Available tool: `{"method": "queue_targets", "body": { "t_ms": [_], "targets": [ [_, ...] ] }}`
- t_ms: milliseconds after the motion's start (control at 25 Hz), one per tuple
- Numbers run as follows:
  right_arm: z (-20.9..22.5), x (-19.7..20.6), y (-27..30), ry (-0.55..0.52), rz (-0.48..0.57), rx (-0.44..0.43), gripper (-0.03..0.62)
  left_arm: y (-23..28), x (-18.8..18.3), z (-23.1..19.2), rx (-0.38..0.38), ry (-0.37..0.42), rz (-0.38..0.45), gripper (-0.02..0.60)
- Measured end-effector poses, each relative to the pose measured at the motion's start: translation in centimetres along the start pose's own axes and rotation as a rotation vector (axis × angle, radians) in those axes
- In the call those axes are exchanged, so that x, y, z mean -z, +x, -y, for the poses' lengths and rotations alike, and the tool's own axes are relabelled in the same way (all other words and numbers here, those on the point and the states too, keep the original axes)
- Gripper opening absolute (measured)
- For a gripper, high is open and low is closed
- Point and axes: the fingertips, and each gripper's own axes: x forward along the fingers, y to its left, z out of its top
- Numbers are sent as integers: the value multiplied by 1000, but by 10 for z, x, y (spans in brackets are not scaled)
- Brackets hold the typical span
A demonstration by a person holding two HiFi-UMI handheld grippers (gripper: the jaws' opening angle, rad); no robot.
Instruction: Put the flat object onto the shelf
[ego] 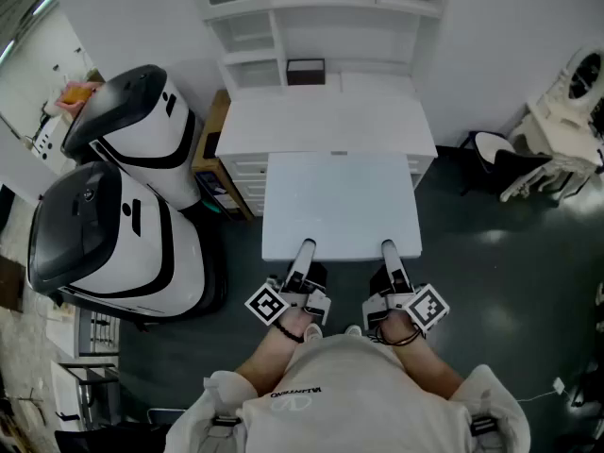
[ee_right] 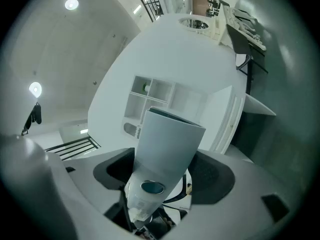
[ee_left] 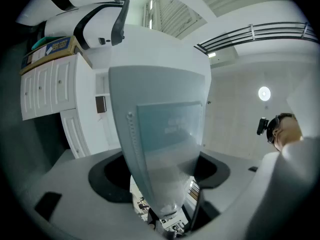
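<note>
Head view: you hold the flat object (ego: 340, 206) by its near edge, with the left gripper (ego: 305, 246) on the left part of that edge and the right gripper (ego: 388, 246) on the right part. One white finger of each gripper lies on top of the panel. The finger beneath is hidden in this view. Both grippers are clamped on the flat object, and nothing else is in either one.

The flat object is a pale rectangular panel, held broad side up over the dark floor (ego: 491, 272), directly in front of the white desk (ego: 321, 121). Its far edge lines up with the desk's front edge, but contact there cannot be confirmed. It is not on the shelf (ego: 311, 17), which stands along the desk's back edge with open compartments. A small dark box (ego: 305, 71) sits at the middle of the desk's back edge.

Left gripper view: the flat object (ee_left: 160, 134) rises from between the jaws and fills the middle of the picture. A lighter rectangle on it carries faint print that is too blurred to read.

Right gripper view: the flat object (ee_right: 167, 139) likewise rises from between the jaws, with the shelf compartments (ee_right: 155, 96) showing beyond its far edge.

Two white-and-black machines (ego: 142, 130) stand on the floor beyond the desk's left edge.
</note>
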Motion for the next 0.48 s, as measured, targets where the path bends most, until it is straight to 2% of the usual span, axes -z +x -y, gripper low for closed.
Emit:
{"method": "queue_targets", "body": {
  "t_ms": [480],
  "targets": [
    [-6,3,5,-43,14,-8,348,1,-7,-2,19,-14,-16,341]
  ]
}}
